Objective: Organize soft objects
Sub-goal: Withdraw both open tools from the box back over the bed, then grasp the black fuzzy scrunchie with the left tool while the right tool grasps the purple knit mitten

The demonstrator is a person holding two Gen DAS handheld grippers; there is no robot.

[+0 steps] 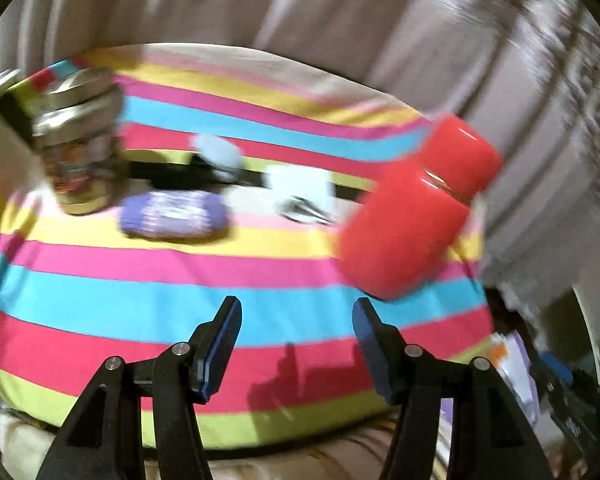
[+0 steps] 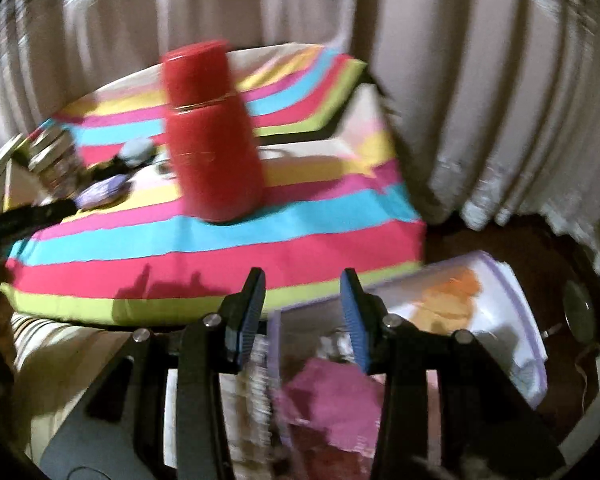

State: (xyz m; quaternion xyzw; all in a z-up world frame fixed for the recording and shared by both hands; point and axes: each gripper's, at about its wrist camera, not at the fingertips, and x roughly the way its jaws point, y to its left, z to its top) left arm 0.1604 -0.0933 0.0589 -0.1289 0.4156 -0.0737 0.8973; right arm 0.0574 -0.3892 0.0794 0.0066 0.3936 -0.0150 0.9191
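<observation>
In the left wrist view a purple soft bundle [image 1: 172,214] lies on the striped cloth [image 1: 140,292], with a pale blue soft thing [image 1: 218,156] behind it and a white object [image 1: 300,192] to its right. My left gripper [image 1: 296,320] hovers over the cloth's near part, open, nothing between its blue pads. My right gripper [image 2: 302,292] is open and empty too, above a clear bin [image 2: 516,292] beside the table. The bin holds a pink cloth [image 2: 332,408] and something orange [image 2: 456,288]. The purple bundle [image 2: 102,192] and the blue thing [image 2: 136,150] show far left, blurred.
A tall red lidded container [image 1: 412,216] [image 2: 212,148] stands on the cloth near its right side. A glass jar with a metal lid [image 1: 80,152] [image 2: 54,156] stands at the far left. Pale curtains hang behind the table. Dark floor lies right of the bin.
</observation>
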